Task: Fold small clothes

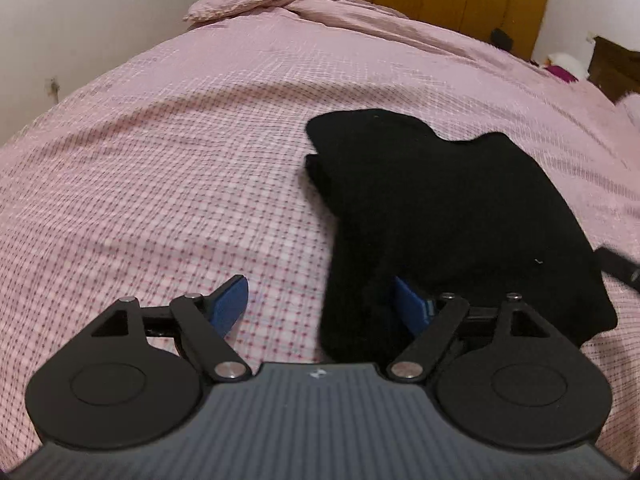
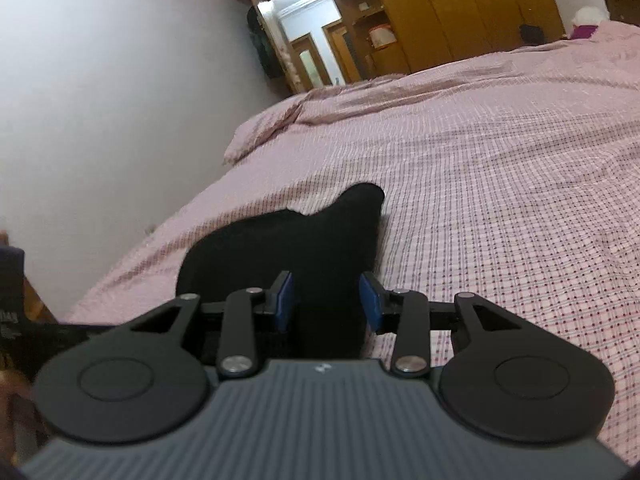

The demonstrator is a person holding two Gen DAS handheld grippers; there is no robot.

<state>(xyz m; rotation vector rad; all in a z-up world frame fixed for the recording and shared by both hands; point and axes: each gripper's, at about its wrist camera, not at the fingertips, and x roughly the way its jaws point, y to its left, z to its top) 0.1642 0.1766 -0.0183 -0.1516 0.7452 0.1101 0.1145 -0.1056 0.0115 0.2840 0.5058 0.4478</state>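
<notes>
A black garment [image 1: 440, 208] lies folded and flat on the pink checked bed cover [image 1: 160, 160]. My left gripper [image 1: 318, 284] hovers at its near left edge, jaws open wide. The left blue pad [image 1: 230, 300] is over bare cover and the right pad [image 1: 408, 300] is over the black cloth; nothing is pinched. In the right wrist view my right gripper [image 2: 328, 284] stands partly open over the near end of the garment [image 2: 304, 240]. Black cloth fills the gap between its pads [image 2: 286, 296] and spreads past the left one. A grip does not show.
The bed cover [image 2: 500, 180] stretches far ahead and to the right. A pillow [image 1: 240, 0] lies at the far end by the white wall [image 2: 100, 100]. Wooden wardrobes [image 2: 460, 12] stand beyond the bed. Small items [image 1: 564, 66] sit at the far right.
</notes>
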